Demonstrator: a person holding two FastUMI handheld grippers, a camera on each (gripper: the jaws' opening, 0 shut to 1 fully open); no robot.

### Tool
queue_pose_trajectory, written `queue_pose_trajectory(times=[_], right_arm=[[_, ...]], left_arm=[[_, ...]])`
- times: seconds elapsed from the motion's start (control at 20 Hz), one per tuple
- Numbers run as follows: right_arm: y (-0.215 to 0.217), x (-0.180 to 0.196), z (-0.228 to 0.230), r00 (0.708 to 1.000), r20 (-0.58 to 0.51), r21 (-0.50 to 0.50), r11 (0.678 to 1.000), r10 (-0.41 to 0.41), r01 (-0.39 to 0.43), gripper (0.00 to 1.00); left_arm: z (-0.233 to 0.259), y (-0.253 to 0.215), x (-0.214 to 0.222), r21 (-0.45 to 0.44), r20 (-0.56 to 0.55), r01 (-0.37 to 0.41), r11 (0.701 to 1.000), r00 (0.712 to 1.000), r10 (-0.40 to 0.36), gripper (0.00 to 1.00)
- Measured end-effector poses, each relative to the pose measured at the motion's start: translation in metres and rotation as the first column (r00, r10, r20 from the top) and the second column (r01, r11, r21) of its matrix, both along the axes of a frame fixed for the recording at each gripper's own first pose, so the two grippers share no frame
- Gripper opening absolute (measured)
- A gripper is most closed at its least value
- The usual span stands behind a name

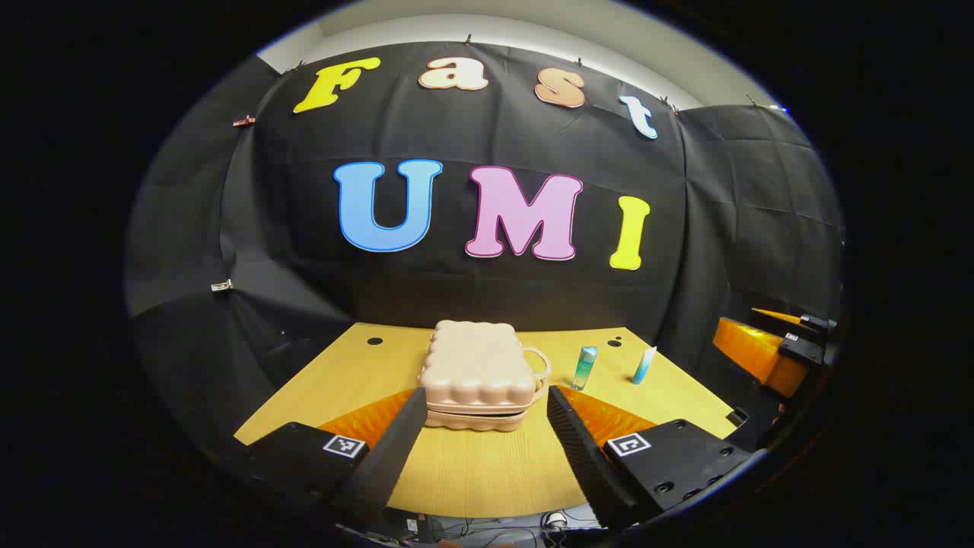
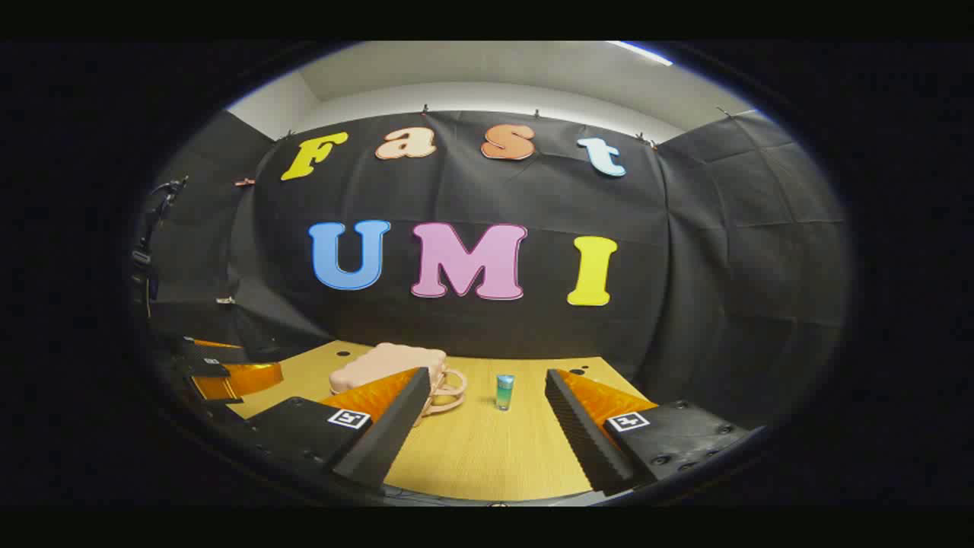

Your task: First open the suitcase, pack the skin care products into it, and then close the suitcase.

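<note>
Black cloth hangs behind a wooden table [image 1: 472, 472] with a few small dark holes near its far edge. From my left hand-held gripper [image 1: 487, 399] I look along its two fingers, which stand spread wide with nothing between them, hovering above the near part of the table. Straight ahead, just beyond the fingertips, lies the pale pink suitcase [image 1: 478, 373], flat on the table with its scalloped lid shut and its loop handle pointing to the right. To the right of the handle a small green-blue bottle [image 1: 585, 367] stands upright, and further right a white and blue tube [image 1: 644, 365] stands too, apart from the bottle. At the far right edge of the left gripper view I see my right hand-held gripper [image 1: 791, 339], off the side of the table. In the right gripper view my left hand-held gripper [image 2: 209, 369] shows at the far left; then comes the suitcase [image 2: 380, 365], partly behind my own left finger, its handle facing the middle of the table [image 2: 487, 449]. The green-blue bottle [image 2: 504, 391] stands upright between the fingers, well beyond them. My right hand-held gripper [image 2: 487, 399] is spread wide as well, pinching nothing, above the near table edge.
</note>
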State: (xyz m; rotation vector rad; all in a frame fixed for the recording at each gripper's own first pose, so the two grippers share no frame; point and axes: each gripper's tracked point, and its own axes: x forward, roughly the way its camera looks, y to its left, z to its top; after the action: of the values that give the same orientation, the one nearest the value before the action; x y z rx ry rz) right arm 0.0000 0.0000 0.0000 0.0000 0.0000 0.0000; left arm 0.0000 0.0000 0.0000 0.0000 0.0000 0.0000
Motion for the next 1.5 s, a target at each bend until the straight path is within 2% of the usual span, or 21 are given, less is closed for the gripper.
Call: queue_pose_trajectory(times=[0.25,0.5,0.85,1.2,1.35,1.5], right_arm=[[-0.006,0.022,0.006,1.0,0.012,0.007,1.0,0.003,-0.003,0.96],[-0.012,0.051,0.006,1.0,0.004,0.016,1.0,0.015,-0.015,0.96],[-0.022,0.086,0.01,0.999,0.019,0.036,0.999,0.036,-0.037,0.96],[-0.043,0.12,0.016,0.998,0.044,0.021,0.999,0.036,-0.037,0.97],[-0.058,0.134,0.016,0.999,0.045,0.006,1.0,0.028,-0.028,0.97],[-0.077,0.15,0.01,0.999,0.042,-0.003,1.0,0.025,-0.024,0.97]], left_arm=[[0.018,-0.003,0.03,-0.008,0.004,-0.017,1.0,1.0,0.017,0.99],[0.018,-0.002,0.043,-0.001,-0.005,-0.034,0.999,0.999,0.034,0.99],[0.025,-0.013,0.083,-0.004,-0.012,-0.04,0.999,0.999,0.04,0.99],[0.026,-0.051,0.13,0.015,-0.051,0.032,0.999,0.998,-0.031,0.99],[0.023,-0.081,0.164,-0.023,-0.072,0.072,0.997,0.995,-0.073,0.99],[0.009,-0.108,0.21,0.001,-0.119,0.099,0.995,0.988,-0.098,0.99]])
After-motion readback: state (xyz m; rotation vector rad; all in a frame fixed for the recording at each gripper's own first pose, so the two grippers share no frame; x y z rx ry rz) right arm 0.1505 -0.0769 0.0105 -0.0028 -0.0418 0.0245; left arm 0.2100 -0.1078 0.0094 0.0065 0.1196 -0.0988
